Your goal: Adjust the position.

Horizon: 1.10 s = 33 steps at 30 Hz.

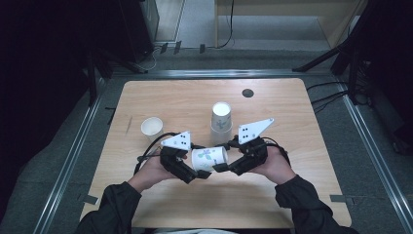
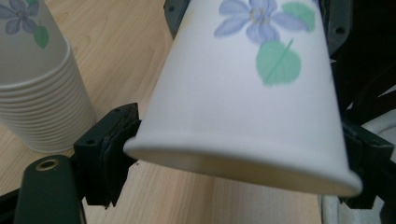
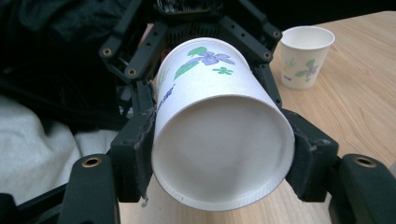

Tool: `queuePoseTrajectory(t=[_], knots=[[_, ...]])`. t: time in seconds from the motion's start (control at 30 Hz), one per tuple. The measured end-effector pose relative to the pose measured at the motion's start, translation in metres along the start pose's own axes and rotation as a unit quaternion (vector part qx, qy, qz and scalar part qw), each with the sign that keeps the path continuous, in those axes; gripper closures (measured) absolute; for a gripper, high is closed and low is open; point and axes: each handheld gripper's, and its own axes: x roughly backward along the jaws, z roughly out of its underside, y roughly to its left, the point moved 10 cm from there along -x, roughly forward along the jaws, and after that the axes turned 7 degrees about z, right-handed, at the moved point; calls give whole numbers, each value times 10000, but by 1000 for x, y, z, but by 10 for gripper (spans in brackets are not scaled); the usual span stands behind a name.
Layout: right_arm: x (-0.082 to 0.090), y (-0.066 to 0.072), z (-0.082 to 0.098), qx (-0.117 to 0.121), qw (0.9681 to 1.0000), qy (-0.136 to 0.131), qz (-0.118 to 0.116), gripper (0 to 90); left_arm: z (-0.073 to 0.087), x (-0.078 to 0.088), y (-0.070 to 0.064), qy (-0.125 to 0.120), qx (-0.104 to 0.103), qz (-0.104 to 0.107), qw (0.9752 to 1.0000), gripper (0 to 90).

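Lying sideways above the table, the paper cup sits clamped between left tool and right tool; both grasp it.

Stack of cups, single cup, wooden table

- One white paper cup with a purple flower and green leaves printed on it, lying sideways, held off the light wooden table; that's one table.
- One single white paper cup with the same flower print, standing upright with its mouth up.
- One upside-down stack of white flowered paper cups. The left gripper view shows roughly ten rims nested at its base, too tight for an exact count.
- One small dark round disc, near the far edge.
- Two black two-jaw grippers: left gripper, right gripper, each with one grey three-cornered plate on top.
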Motion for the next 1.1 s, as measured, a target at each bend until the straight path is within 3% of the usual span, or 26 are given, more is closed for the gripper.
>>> queuePoseTrajectory(t=[0.17, 0.4, 0.53, 0.63, 0.93, 0.97, 1.07, 1.1], knots=[[0, -1, -2, -53, 10000, -53, -42, 346, -1, 7, -1, -188, -18, 10, 9998, 211], [-3, -1, -1, -35, 10000, 13, -56, 344, 2, 7, -1, -46, -67, -43, 10000, 237], [-4, -4, -4, -61, 9999, -78, 108, 240, 3, 11, 1, 36, -63, -78, 9999, 236], [-4, -7, 0, -41, 9997, 26, 221, 219, 3, 16, 3, 87, -66, -136, 9998, 236], [-6, -9, 17, 187, 9977, 463, 451, 219, 11, 27, 11, 671, -109, -264, 9973, 235], [-7, -9, 19, 190, 9974, 503, 474, 219, 13, 27, 12, 826, -129, -251, 9962, 235], [-7, -9, 23, 175, 9969, 571, 508, 229, 14, 25, 13, 975, -120, -175, 9950, 235], [-7, -9, 25, 145, 9966, 621, 520, 231, 16, 22, 14, 1129, -109, -129, 9935, 235]])
